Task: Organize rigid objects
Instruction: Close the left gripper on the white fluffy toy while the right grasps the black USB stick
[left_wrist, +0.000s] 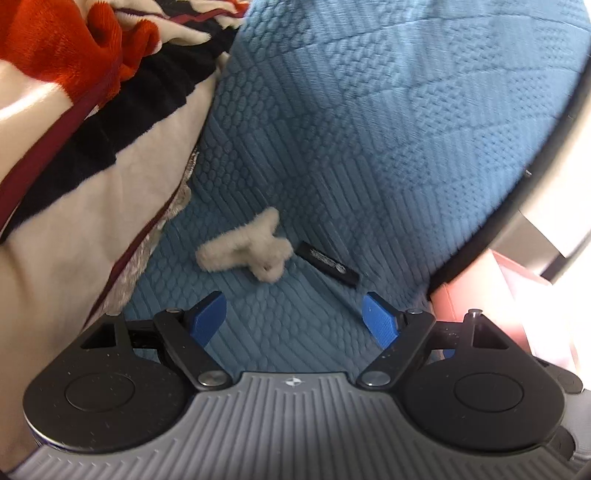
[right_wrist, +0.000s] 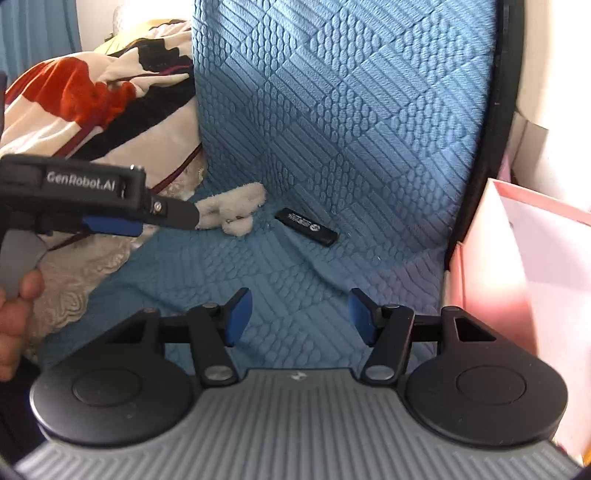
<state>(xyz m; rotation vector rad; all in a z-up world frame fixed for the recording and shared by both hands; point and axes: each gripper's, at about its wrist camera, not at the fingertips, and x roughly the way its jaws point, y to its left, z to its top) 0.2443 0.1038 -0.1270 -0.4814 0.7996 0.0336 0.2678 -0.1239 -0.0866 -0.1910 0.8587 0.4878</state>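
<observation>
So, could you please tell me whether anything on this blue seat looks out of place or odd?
Yes. A fluffy cream hair clip and a slim black stick-shaped object lie loose at the crease of the blue quilted seat, both askew. A striped blanket is bunched at the seat's side. Nothing looks damaged or spilled.

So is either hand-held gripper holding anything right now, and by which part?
Nothing is held. The left hand-held gripper and right hand-held gripper are both open, short of the fluffy cream hair claw clip and flat black rectangular stick.
</observation>
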